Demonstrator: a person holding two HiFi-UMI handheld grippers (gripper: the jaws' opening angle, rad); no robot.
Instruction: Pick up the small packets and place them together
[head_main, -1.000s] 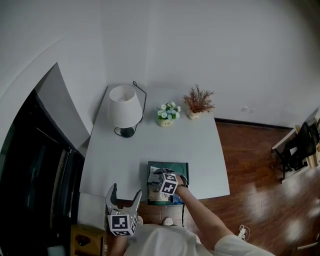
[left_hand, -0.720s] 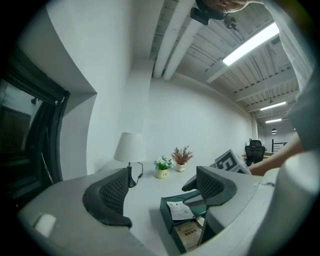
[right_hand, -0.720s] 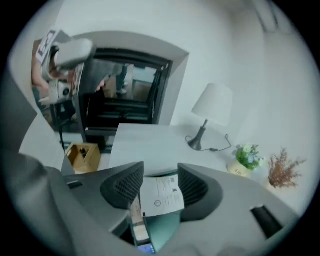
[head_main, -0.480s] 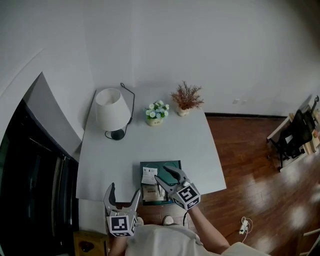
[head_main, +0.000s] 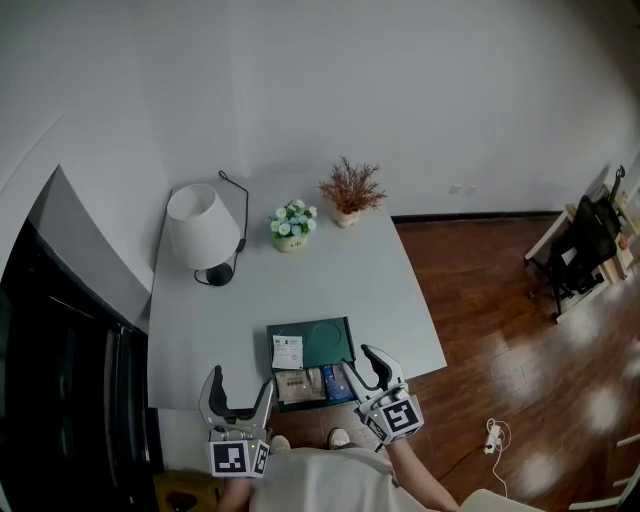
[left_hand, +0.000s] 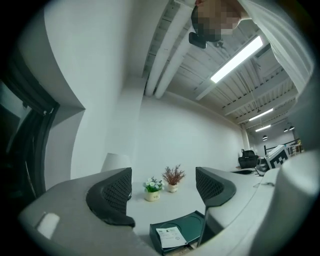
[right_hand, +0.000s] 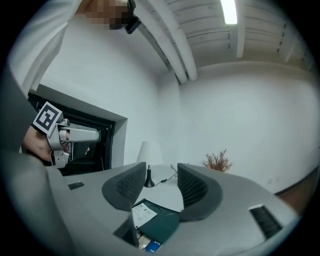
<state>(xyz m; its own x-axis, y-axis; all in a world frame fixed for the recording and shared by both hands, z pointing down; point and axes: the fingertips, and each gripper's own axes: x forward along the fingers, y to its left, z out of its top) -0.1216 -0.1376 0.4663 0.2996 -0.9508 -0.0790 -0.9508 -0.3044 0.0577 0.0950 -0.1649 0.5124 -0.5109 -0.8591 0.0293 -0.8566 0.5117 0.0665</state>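
Note:
A dark green tray (head_main: 325, 338) sits at the near edge of the white table (head_main: 380, 280). In it lie a white packet (head_main: 287, 351), a tan packet (head_main: 293, 385) and a blue packet (head_main: 334, 384). My right gripper (head_main: 362, 365) hovers at the tray's near right corner; its jaws have just been closing, stand apart and hold nothing. My left gripper (head_main: 238, 386) is open and empty off the table's near edge, left of the tray. The left gripper view shows the tray (left_hand: 192, 224) and white packet (left_hand: 170, 236) below its jaws. The right gripper view shows the tray (right_hand: 165, 226) and white packet (right_hand: 143, 214).
A white lamp (head_main: 200, 228) with a black cord stands at the table's back left. A flower pot (head_main: 291, 224) and a dried plant (head_main: 349, 192) stand at the back. Wood floor (head_main: 480, 330) lies to the right, a dark glass unit (head_main: 60, 370) to the left.
My right gripper has come up out of the tray and drawn back to its near right corner, turning as it went. The left gripper rose a little.

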